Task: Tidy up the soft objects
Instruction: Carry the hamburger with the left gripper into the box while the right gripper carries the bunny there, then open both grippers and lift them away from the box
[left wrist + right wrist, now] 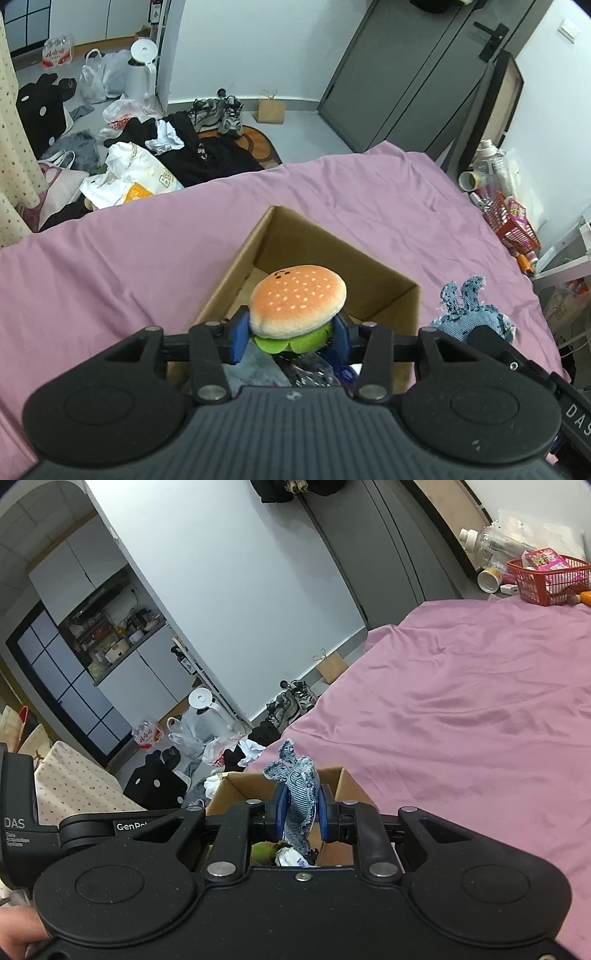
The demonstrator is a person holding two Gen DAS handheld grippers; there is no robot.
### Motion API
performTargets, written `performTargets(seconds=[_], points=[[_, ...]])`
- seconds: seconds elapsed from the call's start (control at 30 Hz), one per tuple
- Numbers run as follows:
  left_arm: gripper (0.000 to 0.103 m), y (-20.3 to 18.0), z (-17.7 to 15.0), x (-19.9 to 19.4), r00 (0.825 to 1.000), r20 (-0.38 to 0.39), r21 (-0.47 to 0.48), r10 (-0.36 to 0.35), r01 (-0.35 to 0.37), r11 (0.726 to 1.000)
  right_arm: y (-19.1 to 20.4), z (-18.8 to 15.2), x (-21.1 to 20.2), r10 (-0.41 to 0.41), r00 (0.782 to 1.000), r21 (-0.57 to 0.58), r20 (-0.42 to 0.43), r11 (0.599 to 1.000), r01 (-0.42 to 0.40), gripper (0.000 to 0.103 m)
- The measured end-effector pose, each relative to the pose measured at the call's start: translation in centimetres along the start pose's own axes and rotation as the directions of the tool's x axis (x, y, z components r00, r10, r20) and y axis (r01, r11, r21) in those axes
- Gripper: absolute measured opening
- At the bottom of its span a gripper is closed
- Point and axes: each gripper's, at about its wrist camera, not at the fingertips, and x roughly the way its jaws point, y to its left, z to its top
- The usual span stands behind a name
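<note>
The left gripper (291,334) is sitting low in the centre of its frame, angling down, blue pads (239,334) pressing a plush burger (297,308). The right gripper (300,812) is pinching a denim toy (301,801); a hand (16,932) is showing at lower left.

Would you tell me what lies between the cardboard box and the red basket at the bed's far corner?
Only bare pink bedsheet lies between the cardboard box and the red basket; the right wrist view shows this most clearly.
</note>
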Motion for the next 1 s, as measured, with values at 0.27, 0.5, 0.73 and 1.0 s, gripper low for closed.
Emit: performTargets(seconds=[0.27,0.5,0.73,1.0], points=[[0.053,0.5,1.0,1.4,1.0,-0.028,-0.009,0.007,-0.007,1.0,0.8,0.2,1.0,-0.01,1.0,-0.004,-0.011,1.0,0.01,0.029],[0.053,0.4,1.9,1.6,0.999,-0.035,-0.001,0.008,-0.008,1.0,0.0,0.5,-0.1,-0.02,1.0,0.035,0.008,0.999,0.019,0.044],[0.054,0.1,2.4,0.3,0.999,-0.025,0.021,0.021,-0.021,1.0,-0.2,0.3,-2.9,-0.021,0.999,0.066,0.039,0.998,0.018,0.063],[0.066,-0.8,2.0,-3.8,0.996,0.044,0.049,0.072,-0.075,0.996,0.8,0.0,-5.4,-0.042,0.998,0.019,0.043,0.999,0.041,0.076]])
